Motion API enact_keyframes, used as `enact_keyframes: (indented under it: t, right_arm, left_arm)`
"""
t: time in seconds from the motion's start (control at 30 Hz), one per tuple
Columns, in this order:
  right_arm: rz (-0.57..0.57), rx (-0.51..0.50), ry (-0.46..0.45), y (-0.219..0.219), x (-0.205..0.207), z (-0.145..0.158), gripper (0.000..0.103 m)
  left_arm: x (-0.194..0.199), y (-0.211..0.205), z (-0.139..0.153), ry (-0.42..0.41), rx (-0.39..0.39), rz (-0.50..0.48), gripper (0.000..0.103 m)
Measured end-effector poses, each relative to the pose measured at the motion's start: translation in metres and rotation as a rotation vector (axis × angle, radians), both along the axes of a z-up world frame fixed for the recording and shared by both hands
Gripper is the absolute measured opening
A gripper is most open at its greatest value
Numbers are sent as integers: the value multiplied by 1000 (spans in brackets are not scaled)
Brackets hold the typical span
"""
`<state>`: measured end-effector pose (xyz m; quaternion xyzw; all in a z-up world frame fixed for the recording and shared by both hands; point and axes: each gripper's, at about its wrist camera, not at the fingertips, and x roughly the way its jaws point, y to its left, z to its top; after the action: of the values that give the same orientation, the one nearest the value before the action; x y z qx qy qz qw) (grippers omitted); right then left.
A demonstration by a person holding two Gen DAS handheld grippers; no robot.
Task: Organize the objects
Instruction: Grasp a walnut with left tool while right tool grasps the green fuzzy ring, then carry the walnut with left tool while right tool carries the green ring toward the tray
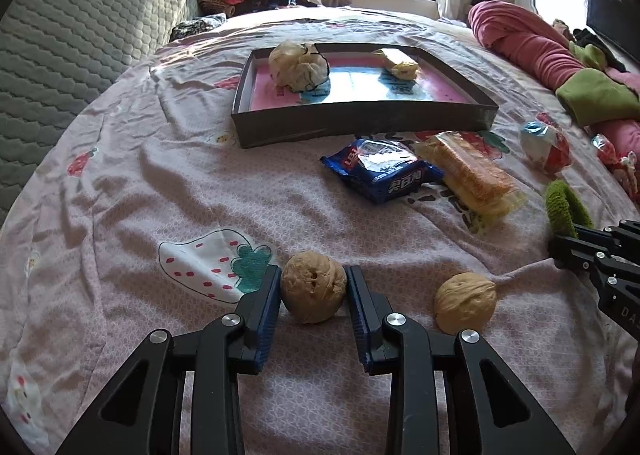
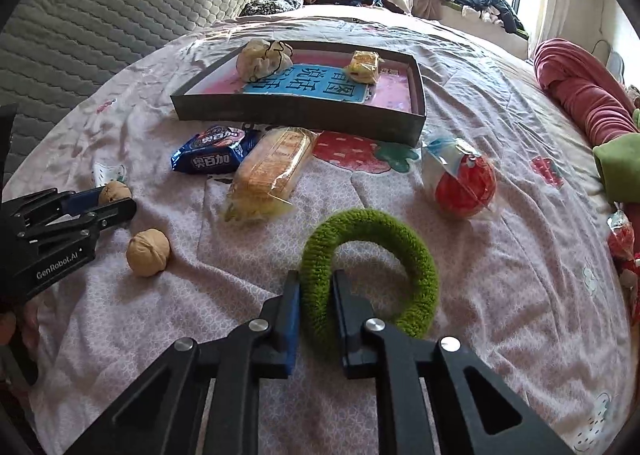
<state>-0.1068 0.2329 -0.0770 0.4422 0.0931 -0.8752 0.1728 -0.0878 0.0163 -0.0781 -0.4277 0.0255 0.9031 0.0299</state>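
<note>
With the left gripper (image 1: 313, 291) closed on a walnut (image 1: 313, 292) on the bed (image 1: 140, 183) and the right gripper (image 2: 316, 307) pinching the green knitted ring (image 2: 372, 251), the round shell risked slipping during transfer to the tray (image 1: 360, 121).

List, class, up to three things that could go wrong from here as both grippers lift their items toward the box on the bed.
1. The left gripper pinches a round walnut; it may roll out.
2. The right gripper grips only one side of the green ring, which may sag or slip free.
3. The cookie packet and cracker pack lie before the box and could be knocked.
</note>
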Motion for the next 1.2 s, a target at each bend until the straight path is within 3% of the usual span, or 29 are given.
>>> enact_keyframes:
  t: [0.37,1.2]
  right_arm:
    - [15,-23,18,-6,11,20,14]
    - [28,-69,168,-33,19,115,14]
  left_arm:
    - [3,1,24,32,5,23,33]
    - [-4,-1,118,145,27,53,34]
